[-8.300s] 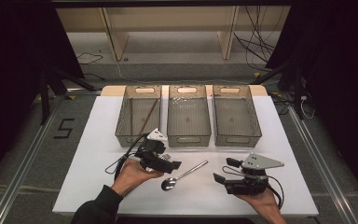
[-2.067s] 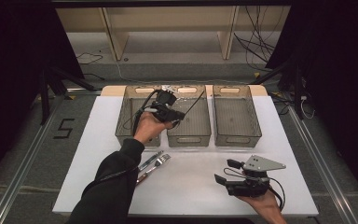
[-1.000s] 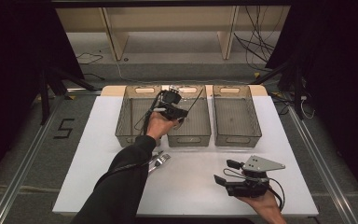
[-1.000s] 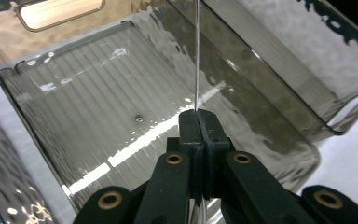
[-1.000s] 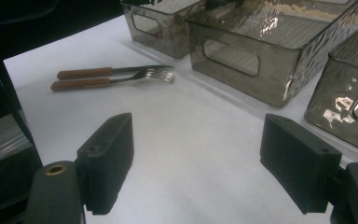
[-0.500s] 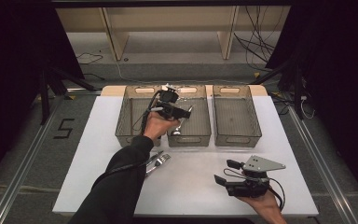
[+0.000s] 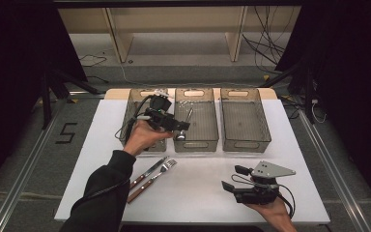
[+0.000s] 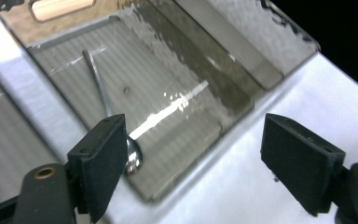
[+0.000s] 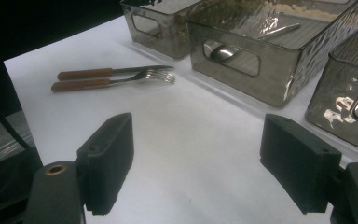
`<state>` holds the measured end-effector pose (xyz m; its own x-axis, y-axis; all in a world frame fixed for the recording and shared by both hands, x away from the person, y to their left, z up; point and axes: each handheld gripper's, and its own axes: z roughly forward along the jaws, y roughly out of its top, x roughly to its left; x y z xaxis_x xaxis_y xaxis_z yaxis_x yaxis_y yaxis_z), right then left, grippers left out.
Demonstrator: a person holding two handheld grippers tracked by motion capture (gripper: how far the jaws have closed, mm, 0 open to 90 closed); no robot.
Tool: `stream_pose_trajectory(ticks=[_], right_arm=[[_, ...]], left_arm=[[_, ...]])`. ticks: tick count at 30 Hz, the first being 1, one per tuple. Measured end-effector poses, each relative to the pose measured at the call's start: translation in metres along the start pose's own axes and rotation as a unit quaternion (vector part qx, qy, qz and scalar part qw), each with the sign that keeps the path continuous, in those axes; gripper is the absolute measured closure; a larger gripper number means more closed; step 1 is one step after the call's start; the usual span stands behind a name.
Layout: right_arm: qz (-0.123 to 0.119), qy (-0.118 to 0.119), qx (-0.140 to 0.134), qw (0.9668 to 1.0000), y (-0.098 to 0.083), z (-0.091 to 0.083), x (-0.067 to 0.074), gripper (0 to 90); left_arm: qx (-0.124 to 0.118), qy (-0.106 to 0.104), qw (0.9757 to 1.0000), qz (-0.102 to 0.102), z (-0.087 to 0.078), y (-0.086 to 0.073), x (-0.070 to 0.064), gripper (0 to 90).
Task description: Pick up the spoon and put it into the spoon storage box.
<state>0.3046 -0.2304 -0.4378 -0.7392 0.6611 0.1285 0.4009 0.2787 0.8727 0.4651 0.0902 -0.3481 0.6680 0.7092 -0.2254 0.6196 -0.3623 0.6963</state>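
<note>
Here, a spoon (image 8: 103,95) is seen lying in the middle bin (image 7: 206,126), just beyond the spread fingers of the left gripper (image 8: 193,172), which have just been opening with nothing between them, fork (image 9: 121,80) and knife (image 9: 107,72) laid on the worktop (image 7: 198,183) ahead of the right gripper (image 9: 198,163), fingers spread and empty

The tabletop (image 7: 96,145) is white and flat. Three see-through bins stand on it in a row at the far side, close beside each other: a left bin (image 7: 134,104), a middle bin (image 7: 203,121) and a right bin (image 7: 244,118). A spoon (image 7: 186,123) lies inside the middle bin. Nearer the person, a knife (image 7: 147,171) and a fork (image 7: 157,176) with brown handles lie side by side on the tabletop, just in front of the left bin. The right tool (image 7: 232,182) is low over the near right part
</note>
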Motion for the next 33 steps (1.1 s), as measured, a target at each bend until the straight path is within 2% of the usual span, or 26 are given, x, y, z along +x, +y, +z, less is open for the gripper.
stream_pose_trajectory(ticks=[4, 9, 13, 17, 20, 24, 31, 33], right_arm=[[-0.001, 0.0, -0.001, 1.0, 0.0, 0.0, 0.0, 26.5], [-0.001, 0.001, 0.0, 1.0, 0.0, 0.0, 0.001, 26.5], [0.0, 0.001, -0.001, 1.0, 0.0, 0.001, 0.0, 26.5], [-0.001, 0.002, -0.002, 1.0, 0.0, 0.001, 0.001, 26.5], [0.0, 0.003, -0.002, 1.0, 0.0, 0.002, 0.001, 26.5], [-0.001, 0.004, -0.004, 1.0, 0.0, 0.002, 0.001, 26.5], [0.0, 0.005, -0.004, 1.0, 0.0, 0.001, 0.0, 26.4], [0.001, 0.005, -0.005, 1.0, 0.0, 0.001, 0.0, 26.4]], left_arm=[[0.001, 0.008, 0.9999, 0.012, -0.013, -0.015, 0.0, 21.0], [0.001, 0.017, 0.9997, 0.017, -0.027, -0.035, 0.003, 20.1], [0.002, 0.03, 0.9995, 0.013, -0.033, -0.049, 0.008, 19.8], [0.004, 0.034, 0.9993, 0.013, -0.038, -0.061, 0.012, 19.4], [0.011, 0.035, 0.9991, 0.019, -0.039, -0.065, 0.012, 18.3], [0.008, 0.036, 0.999, 0.024, -0.044, -0.069, 0.011, 17.6], [0.033, 0.049, 0.9976, 0.036, -0.046, -0.083, 0.011, 17.0], [0.04, 0.054, 0.9971, 0.034, -0.046, -0.088, 0.012, 16.9]])
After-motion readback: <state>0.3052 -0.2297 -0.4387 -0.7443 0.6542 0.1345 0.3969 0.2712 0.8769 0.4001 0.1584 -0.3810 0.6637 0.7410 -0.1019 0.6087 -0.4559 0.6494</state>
